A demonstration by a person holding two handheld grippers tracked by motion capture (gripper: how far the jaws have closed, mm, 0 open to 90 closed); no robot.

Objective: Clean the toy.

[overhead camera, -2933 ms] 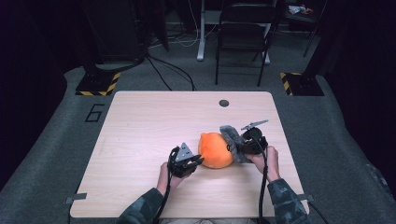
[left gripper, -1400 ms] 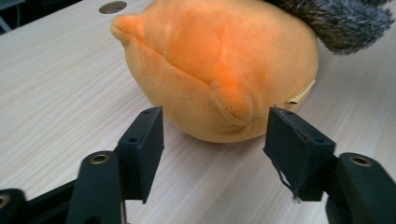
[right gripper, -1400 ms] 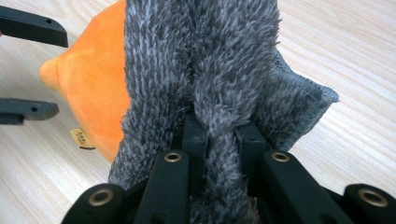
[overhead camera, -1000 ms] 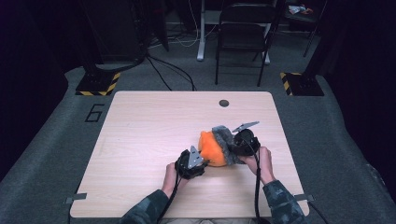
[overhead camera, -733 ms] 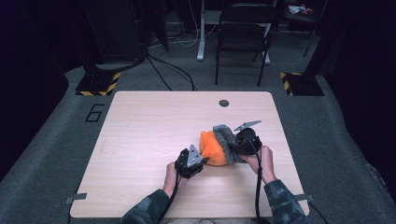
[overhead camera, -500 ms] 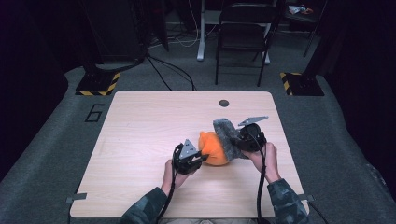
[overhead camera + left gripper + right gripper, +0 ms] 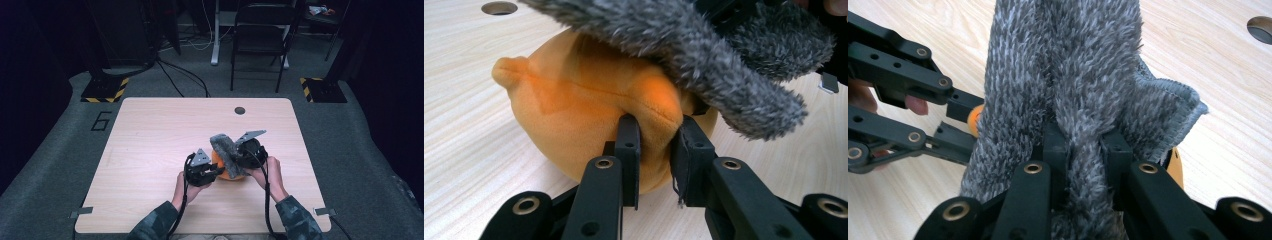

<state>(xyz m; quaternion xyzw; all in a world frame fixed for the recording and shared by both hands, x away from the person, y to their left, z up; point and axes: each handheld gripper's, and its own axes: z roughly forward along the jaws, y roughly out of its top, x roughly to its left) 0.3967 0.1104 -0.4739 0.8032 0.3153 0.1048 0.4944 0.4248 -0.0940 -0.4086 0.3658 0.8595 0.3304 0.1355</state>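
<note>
A: Left gripper [image 7: 656, 150]?
B: Jaws nearly closed, pinching a fold of the orange plush toy [image 7: 589, 125]. The toy sits on the table [image 7: 150, 150], toward the near right, between the two grippers.
A: Right gripper [image 7: 1085, 145]?
B: Jaws narrowed on a ridge of the grey fuzzy cloth [image 7: 1068, 65]. The cloth drapes over the toy's top; one hemmed corner hangs off to the side.
A: High view?
B: Cloth [image 7: 225, 147] above toy [image 7: 227, 172], both grippers touching the bundle.
</note>
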